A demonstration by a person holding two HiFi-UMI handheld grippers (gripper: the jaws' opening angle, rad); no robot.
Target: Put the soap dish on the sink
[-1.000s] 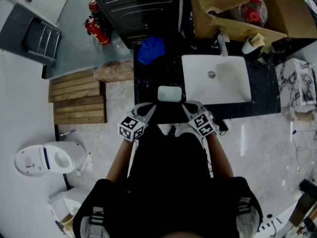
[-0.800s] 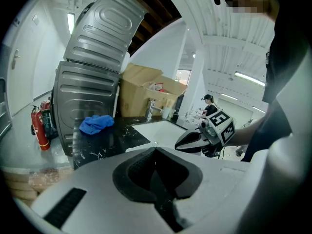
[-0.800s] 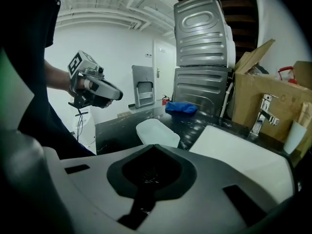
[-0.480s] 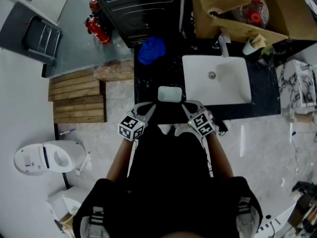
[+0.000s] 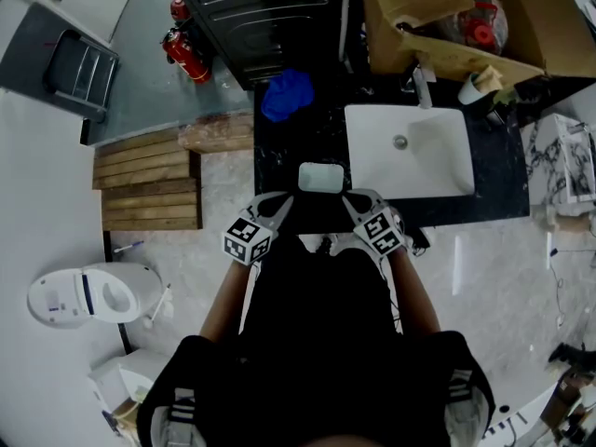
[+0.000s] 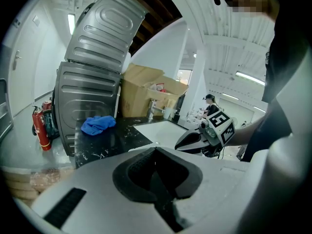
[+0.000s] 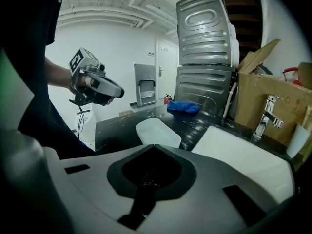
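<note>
Head view: nothing has shifted over the last second. The soap dish (image 5: 320, 177) rests on the dark bench (image 5: 289, 147), just ahead of both sets of fingers and beside the sink (image 5: 410, 152) basin.

Left gripper view: the left gripper (image 6: 156, 152) is clenched and empty.

Right gripper view: the right gripper (image 7: 155, 149) is clenched on nothing, with the soap dish just beyond its tips. The scene fits a dish just set down or one awaiting pickup.

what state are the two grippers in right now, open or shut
Left gripper: shut, holding nothing.
Right gripper: shut, holding nothing.
</note>
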